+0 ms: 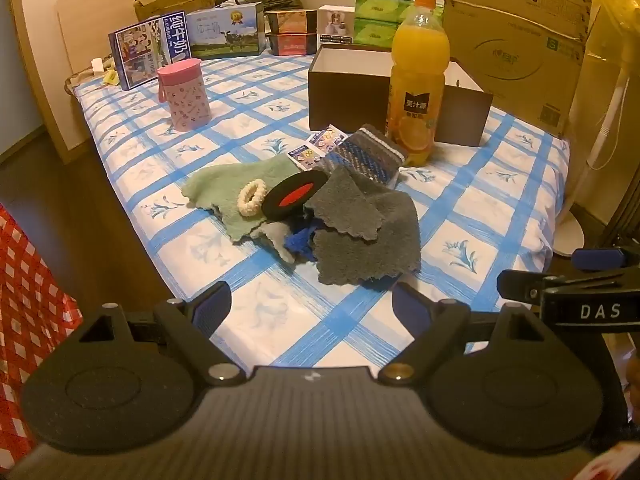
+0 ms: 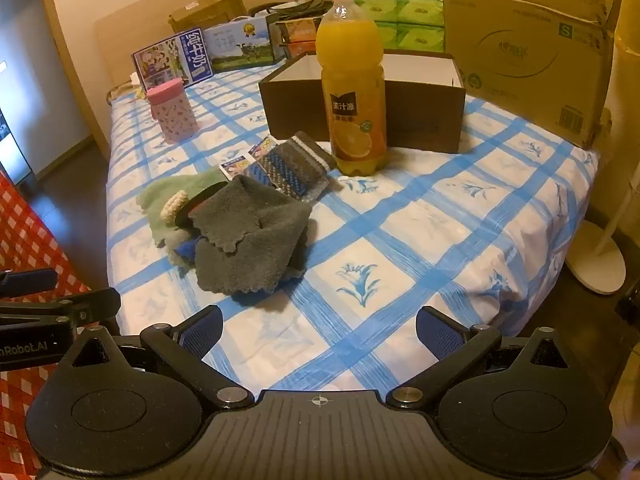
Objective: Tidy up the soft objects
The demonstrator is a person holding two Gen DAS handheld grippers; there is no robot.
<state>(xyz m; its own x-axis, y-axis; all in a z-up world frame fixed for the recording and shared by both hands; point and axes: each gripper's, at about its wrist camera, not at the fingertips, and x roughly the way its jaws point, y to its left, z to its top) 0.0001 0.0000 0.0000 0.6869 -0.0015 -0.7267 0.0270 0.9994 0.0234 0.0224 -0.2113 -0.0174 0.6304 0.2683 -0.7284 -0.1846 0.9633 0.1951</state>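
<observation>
A heap of soft things lies mid-table: a grey fleece cloth (image 1: 360, 228) (image 2: 248, 236), a green cloth (image 1: 228, 188) (image 2: 180, 188), a cream scrunchie (image 1: 251, 197) (image 2: 173, 203), a blue scrap (image 1: 298, 240) and a folded grey striped towel (image 1: 364, 156) (image 2: 296, 164). A black disc with a red centre (image 1: 294, 196) rests on the heap. Behind it stands an open dark box (image 1: 348, 92) (image 2: 424, 108). My left gripper (image 1: 311, 312) is open over the table's near edge, short of the heap, nothing between its fingers. My right gripper (image 2: 319, 334) is open too, right of the heap.
An orange juice bottle (image 1: 418, 84) (image 2: 352, 80) stands before the box. A pink lidded cup (image 1: 184, 94) (image 2: 171, 114) is at the left, small cards (image 1: 316, 146) by the towel. Cartons and tissue packs (image 1: 378, 20) line the back. A large cardboard box (image 2: 524, 48) stands right.
</observation>
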